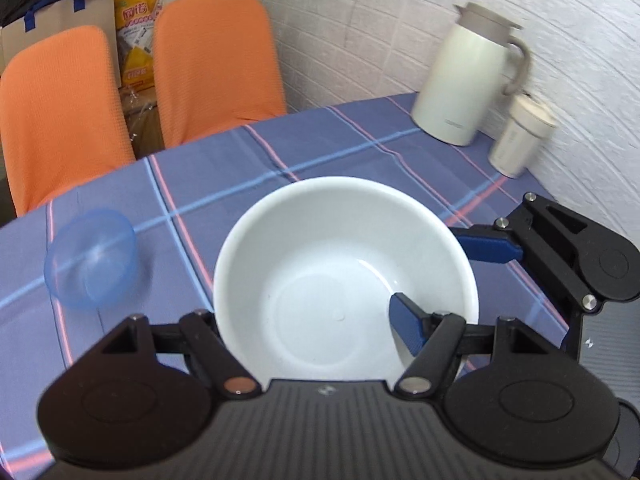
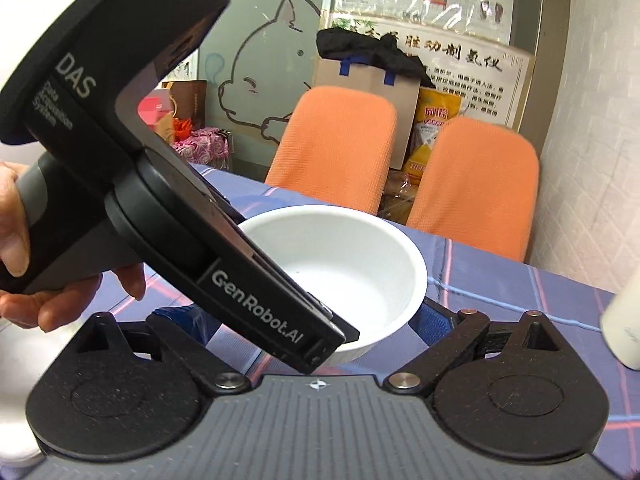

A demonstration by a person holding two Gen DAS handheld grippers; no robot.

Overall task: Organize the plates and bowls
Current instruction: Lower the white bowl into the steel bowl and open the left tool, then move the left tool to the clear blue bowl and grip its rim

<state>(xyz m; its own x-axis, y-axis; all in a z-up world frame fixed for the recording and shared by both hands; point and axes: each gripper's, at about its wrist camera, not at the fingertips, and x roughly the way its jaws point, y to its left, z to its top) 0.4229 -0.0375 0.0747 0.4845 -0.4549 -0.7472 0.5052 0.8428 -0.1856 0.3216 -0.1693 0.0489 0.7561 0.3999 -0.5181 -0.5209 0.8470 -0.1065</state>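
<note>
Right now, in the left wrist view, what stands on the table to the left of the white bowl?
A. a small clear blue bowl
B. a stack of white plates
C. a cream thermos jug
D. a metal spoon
A: a small clear blue bowl stands on the checked tablecloth left of the white bowl, apart from it, while the cream thermos jug is far right by the wall.

We cannot see the left gripper's point(image 1: 304, 320) left finger, hidden behind the white bowl point(image 1: 320, 264); its grip stays unclear. In the right wrist view, that gripper's body covers the bowl's left side and the right gripper's point(image 2: 304, 320) left finger. The cream tumbler point(image 1: 520, 140) is blurred, and the hand point(image 2: 24, 248) is cut off at the left edge.
</note>
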